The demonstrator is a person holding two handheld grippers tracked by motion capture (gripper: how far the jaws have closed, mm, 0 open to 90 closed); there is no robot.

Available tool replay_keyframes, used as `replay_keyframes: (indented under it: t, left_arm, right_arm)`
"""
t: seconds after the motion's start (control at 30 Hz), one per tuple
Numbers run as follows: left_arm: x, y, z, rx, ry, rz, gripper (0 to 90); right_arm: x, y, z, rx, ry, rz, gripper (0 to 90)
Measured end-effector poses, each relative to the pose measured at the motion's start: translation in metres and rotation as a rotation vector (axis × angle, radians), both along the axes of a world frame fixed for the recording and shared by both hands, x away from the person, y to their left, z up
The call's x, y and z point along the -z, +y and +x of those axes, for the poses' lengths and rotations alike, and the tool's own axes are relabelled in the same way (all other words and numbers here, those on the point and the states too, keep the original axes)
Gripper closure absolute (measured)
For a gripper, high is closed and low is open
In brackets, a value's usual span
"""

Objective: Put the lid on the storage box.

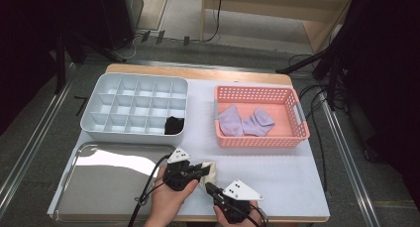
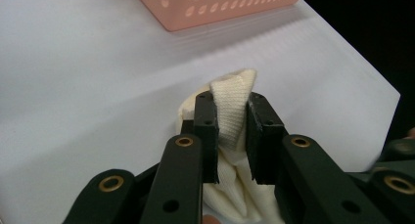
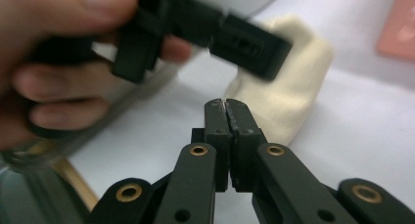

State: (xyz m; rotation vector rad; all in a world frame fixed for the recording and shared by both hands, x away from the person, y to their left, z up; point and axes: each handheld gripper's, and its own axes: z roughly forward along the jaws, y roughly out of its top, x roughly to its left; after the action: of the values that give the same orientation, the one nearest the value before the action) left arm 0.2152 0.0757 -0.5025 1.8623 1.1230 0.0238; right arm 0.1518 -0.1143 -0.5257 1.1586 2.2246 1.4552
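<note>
Currently left gripper clamps a folded cream knit sock, lifted just over the white table mat near its front edge, between the steel tray and the right gripper, whose jaws are pressed together empty, tips just short of the sock

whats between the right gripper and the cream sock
Nothing but bare white table: in the right gripper view, the shut right gripper stops just short of the cream sock.
</note>
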Motion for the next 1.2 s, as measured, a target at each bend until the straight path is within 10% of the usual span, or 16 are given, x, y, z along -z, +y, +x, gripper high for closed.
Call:
replay_keyframes:
  t: [0.17,0.37,0.53,0.77,1.2]
  left_arm:
    - [0.001,0.001,0.001,-0.013,0.022,-0.009,71.4]
    - [0.005,0.001,0.002,-0.08,0.097,0.047,31.6]
    - [0.01,-0.003,0.004,-0.034,0.188,-0.01,46.5]
    - [0.011,-0.003,0.007,-0.005,0.21,-0.034,63.1]
    - [-0.002,0.009,0.003,0.021,0.096,-0.049,68.7]
  right_arm:
    - [0.003,-0.002,0.003,-0.003,0.019,0.009,88.5]
    - [0.005,-0.001,0.002,0.003,0.011,0.008,88.2]
    - [0.005,0.0,0.0,0.009,0.003,-0.008,88.4]
    - [0.007,0.0,0.0,0.009,-0.001,-0.008,89.0]
    - [0.0,-0.012,0.002,0.014,-0.019,0.014,86.4]
